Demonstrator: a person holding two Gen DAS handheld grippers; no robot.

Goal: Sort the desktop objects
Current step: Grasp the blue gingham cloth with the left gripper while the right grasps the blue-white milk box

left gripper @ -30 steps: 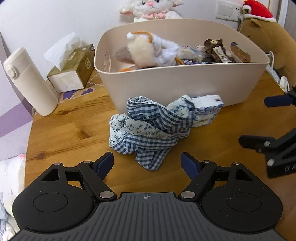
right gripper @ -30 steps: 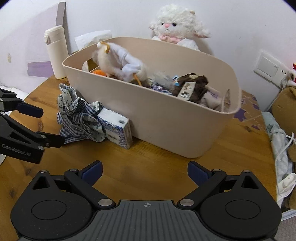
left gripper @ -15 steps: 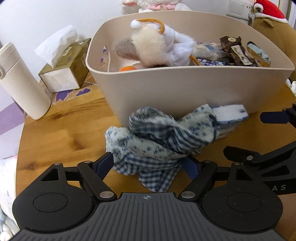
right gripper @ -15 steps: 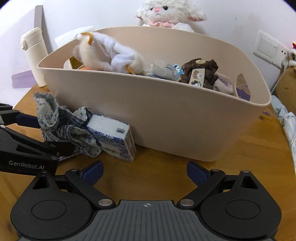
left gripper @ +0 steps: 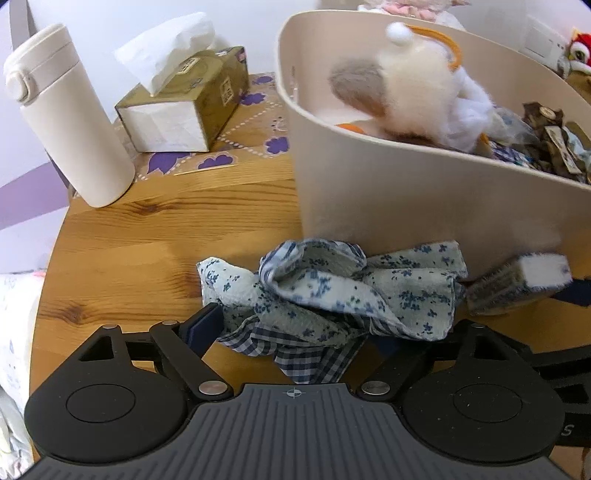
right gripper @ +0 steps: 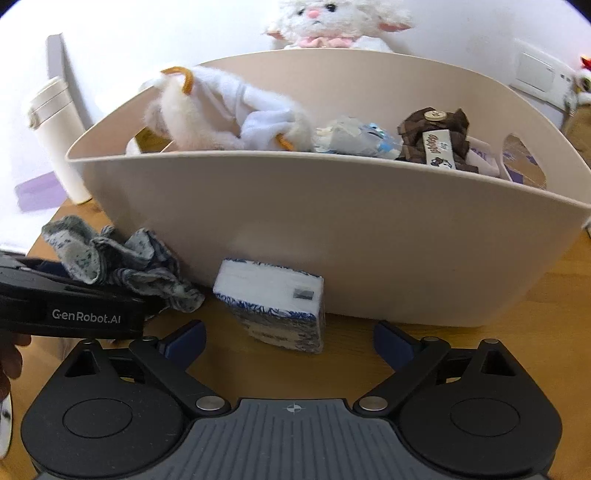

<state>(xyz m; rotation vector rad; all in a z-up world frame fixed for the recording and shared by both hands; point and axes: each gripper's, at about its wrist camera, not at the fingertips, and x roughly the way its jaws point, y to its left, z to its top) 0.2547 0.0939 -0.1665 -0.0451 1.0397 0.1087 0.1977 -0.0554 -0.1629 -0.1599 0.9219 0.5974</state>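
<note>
A crumpled blue floral and gingham cloth [left gripper: 332, 295] lies on the wooden tabletop [left gripper: 122, 258], bunched between the spread fingers of the left claw [left gripper: 295, 332], whose jaws are opening; the blue pads do not press on the fabric. Just right of that claw, past the cloth's edge, a blue-and-white tissue pack [right gripper: 273, 302] stands on the tabletop, touching or nearly touching the wall of the beige storage basket [right gripper: 369, 240]. The right claw [right gripper: 288, 338] sits directly before that pack with its jaws wide apart and nothing in them, the pack just ahead of the gap. Beyond both claws the basket holds a white plush toy [right gripper: 221, 110], a brown bow hair clip [right gripper: 436, 140] and a clear wrapped packet [right gripper: 354, 136]. Far to the left claw's upper left stand a cream insulated bottle [left gripper: 66, 110] and a gold tissue box [left gripper: 184, 103]; a white lamb plush [right gripper: 332, 22] sits behind the basket
</note>
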